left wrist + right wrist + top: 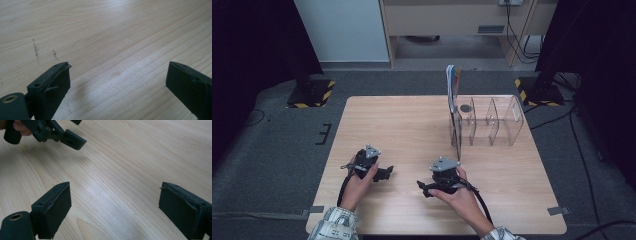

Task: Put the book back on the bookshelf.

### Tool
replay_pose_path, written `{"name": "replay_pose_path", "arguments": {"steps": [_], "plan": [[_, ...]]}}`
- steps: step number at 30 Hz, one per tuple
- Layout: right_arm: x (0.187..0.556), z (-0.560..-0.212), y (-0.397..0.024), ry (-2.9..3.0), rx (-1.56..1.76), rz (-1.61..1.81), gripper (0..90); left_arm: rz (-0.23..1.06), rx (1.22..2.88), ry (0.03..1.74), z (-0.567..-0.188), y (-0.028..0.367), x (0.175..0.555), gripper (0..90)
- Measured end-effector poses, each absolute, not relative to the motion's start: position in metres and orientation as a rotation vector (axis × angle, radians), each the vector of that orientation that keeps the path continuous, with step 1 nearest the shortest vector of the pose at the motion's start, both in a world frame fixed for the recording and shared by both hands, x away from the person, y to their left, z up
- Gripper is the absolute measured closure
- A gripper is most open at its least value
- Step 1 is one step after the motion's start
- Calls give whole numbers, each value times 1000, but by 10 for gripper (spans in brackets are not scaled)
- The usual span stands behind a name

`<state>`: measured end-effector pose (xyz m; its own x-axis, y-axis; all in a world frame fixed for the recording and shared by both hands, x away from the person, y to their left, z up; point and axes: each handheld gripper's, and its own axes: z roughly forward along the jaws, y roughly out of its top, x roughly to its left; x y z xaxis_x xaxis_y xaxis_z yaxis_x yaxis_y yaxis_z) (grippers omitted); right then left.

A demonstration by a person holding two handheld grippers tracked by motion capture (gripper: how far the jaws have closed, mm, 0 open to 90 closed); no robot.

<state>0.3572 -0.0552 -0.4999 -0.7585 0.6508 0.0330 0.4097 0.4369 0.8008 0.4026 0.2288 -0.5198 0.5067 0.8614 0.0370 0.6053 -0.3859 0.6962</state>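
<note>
in the high view the left gripper (382, 174) and the right gripper (426, 188) rest low over the near part of the desk (412, 130), tips turned toward each other; a clear divided rack (492, 122) stands well apart at the far right, its contents hard to make out. the left gripper view shows its jaws spread wide over bare wood. the right gripper view shows its jaws wide apart too, the left gripper cut off at the top edge.
</note>
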Motion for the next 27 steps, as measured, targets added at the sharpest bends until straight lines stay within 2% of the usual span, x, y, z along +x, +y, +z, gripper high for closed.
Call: {"name": "replay_pose_path", "arguments": {"steps": [15, 27], "plan": [[366, -528, -33, 2474, 963, 1117, 95, 533, 2151, 1210, -524, 230, 404, 51], [376, -537, -27, 2441, 1020, 1113, 94, 530, 2160, 1229, -526, 233, 406, 51]]}}
